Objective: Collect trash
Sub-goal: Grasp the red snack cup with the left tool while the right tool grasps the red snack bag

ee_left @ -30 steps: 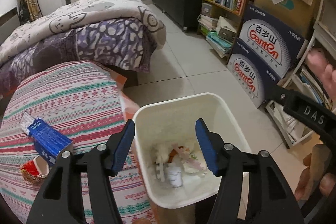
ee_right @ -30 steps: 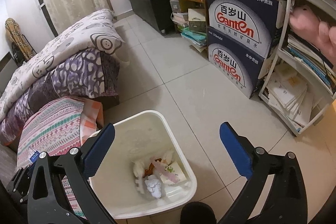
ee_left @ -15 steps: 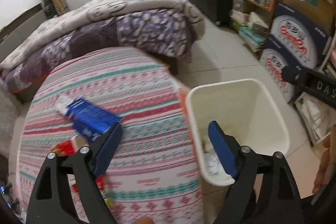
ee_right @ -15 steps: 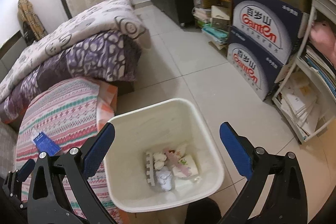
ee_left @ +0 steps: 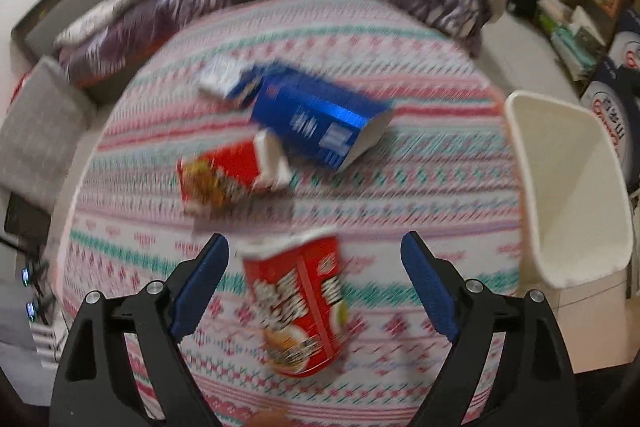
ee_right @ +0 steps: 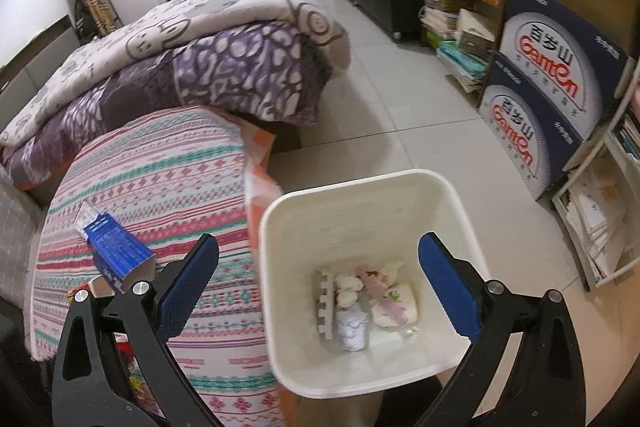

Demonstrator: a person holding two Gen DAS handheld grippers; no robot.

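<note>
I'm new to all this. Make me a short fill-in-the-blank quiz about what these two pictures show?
1. The blue carton lies on the ____ blanket.
2. The left gripper has its jaws ____, either side of a red snack cup.
3. The trash inside the ____ wastebasket shows between the right gripper's open jaws.

Missing words: striped; open; white

The left tool (ee_left: 314,259) is seen with its jaws spread wide, having just been opening, above a striped bedspread (ee_left: 420,195). A red noodle cup (ee_left: 300,307) is framed between the blue pads, untouched by either. Farther up, a red carton (ee_left: 224,175) and a blue box (ee_left: 316,123) are shown lying close together. A white bin (ee_left: 576,195) is seen at the right edge, beside the bed. The view is blurred.
</note>
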